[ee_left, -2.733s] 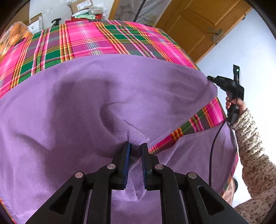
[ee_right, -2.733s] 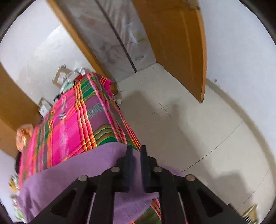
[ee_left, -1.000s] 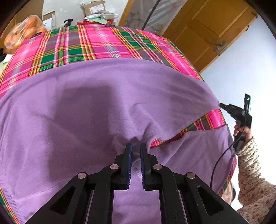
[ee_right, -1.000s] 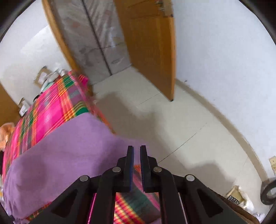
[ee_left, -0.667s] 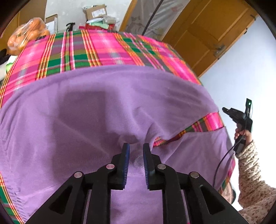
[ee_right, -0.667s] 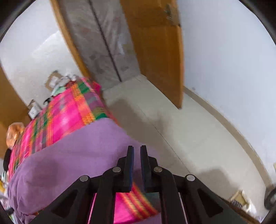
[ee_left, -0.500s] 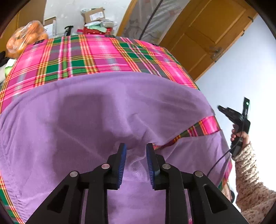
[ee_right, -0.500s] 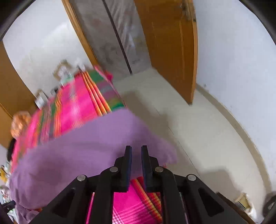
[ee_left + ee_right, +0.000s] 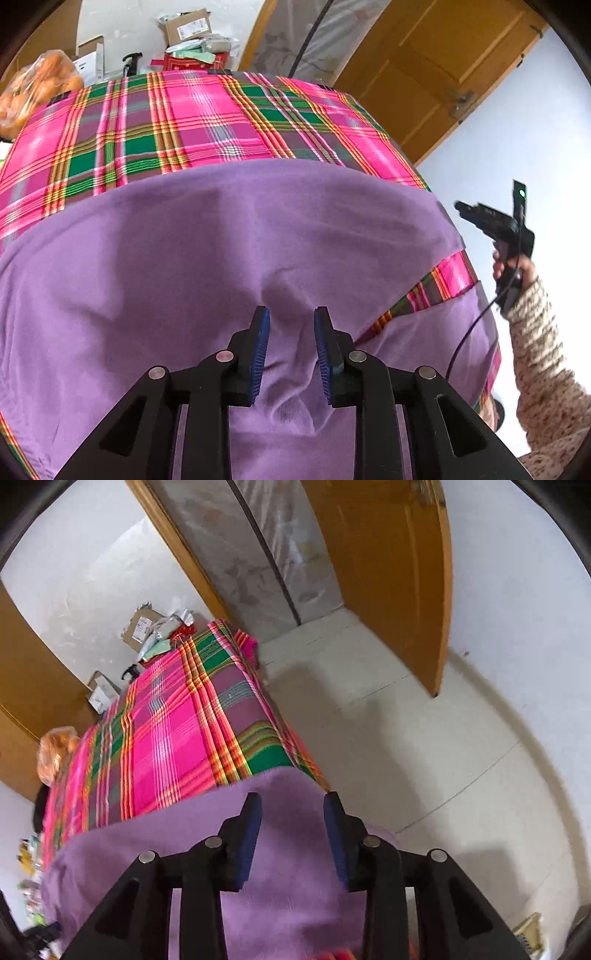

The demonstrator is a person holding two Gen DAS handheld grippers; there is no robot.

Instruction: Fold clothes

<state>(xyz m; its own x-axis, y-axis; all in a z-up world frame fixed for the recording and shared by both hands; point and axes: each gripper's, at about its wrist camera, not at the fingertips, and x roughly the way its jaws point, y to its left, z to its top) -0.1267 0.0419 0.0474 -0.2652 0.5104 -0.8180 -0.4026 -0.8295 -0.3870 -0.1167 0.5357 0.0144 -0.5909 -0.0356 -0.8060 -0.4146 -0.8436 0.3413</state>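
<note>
A purple garment [image 9: 207, 258] lies spread over the near part of a tabletop covered by a pink-and-green plaid cloth [image 9: 192, 122], its far edge running straight across the plaid. At the garment's right side a folded-over layer leaves a wedge of plaid showing between 2 purple layers.

The left tongs [image 9: 291, 325] stand parted over the garment's near middle, blue pads apart with wrinkled purple fabric below them; nothing is clamped. The right tongs [image 9: 291, 808] are spread wide above the garment's right corner, at the tabletop's edge, gripping nothing. From the left wrist view they appear off the garment's right edge [image 9: 465, 210], held by a hand [image 9: 517, 266] in a speckled sleeve [image 9: 543, 354].

Beyond the garment's far edge sit cardboard boxes [image 9: 188, 26] and a bag of what look like oranges [image 9: 40, 85], though blur makes that uncertain.
</note>
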